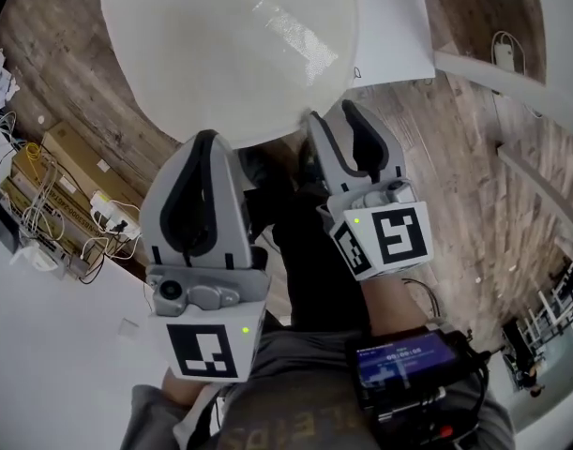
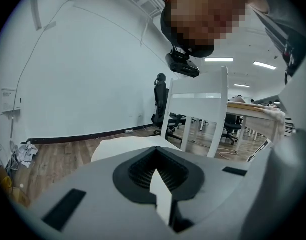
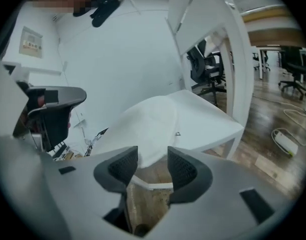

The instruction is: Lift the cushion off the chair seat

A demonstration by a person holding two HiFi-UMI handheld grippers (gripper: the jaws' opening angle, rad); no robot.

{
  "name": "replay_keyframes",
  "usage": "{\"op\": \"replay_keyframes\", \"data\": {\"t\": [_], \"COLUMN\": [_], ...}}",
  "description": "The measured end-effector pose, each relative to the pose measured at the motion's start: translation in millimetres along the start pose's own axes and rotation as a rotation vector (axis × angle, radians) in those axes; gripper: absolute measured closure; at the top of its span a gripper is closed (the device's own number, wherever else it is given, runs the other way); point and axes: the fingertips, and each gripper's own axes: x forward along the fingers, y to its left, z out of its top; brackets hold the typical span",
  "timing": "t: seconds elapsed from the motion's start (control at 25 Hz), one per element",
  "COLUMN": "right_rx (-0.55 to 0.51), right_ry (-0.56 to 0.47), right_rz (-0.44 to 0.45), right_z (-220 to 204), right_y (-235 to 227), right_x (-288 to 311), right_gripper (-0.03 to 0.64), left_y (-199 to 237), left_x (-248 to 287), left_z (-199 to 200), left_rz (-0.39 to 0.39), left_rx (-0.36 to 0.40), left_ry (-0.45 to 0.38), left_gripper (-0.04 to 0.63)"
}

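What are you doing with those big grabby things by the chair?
A person holds a gripper in each hand over a white chair with a round cushion on its seat. The right gripper is open at the cushion's near edge; the left gripper is shut at that same edge. The cushion lies on the seat, not yet lifted.

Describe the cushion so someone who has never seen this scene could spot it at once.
Look at the white chair on the wood floor. On its square seat lies the cushion: a round, off-white pad, unlike the flat, sharp-cornered seat under it.
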Motion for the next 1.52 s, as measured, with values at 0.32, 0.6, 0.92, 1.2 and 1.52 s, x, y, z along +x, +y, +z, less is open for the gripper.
{"op": "replay_keyframes", "data": {"t": [0.32, 0.6, 0.92, 1.2, 1.52], "right_rx": [0.310, 0.491, 0.497, 0.392, 0.201], "right_ry": [0.014, 0.017, -0.003, -0.016, -0.065], "right_rz": [0.083, 0.190, 0.220, 0.227, 0.244], "right_z": [-16.5, -25.9, -20.7, 10.1, 81.2], "right_y": [-9.8, 2.7, 12.7, 28.3, 64.5], "right_x": [9.4, 26.4, 25.7, 8.8, -22.2], "right_gripper": [0.375, 0.411, 0.556, 0.594, 0.597], "left_y": [-13.4, -3.6, 3.0, 3.1, 1.5], "left_x": [11.9, 7.2, -6.8, -22.0, -48.9], "left_z": [-4.0, -10.7, -6.3, 26.8, 92.6], "left_rz": [-0.041, -0.015, 0.014, 0.043, 0.079], "left_rx": [0.005, 0.013, 0.010, 0.012, 0.023], "left_ry": [0.008, 0.015, 0.009, -0.004, -0.056], "left_gripper": [0.589, 0.589, 0.589, 0.589, 0.589]}}
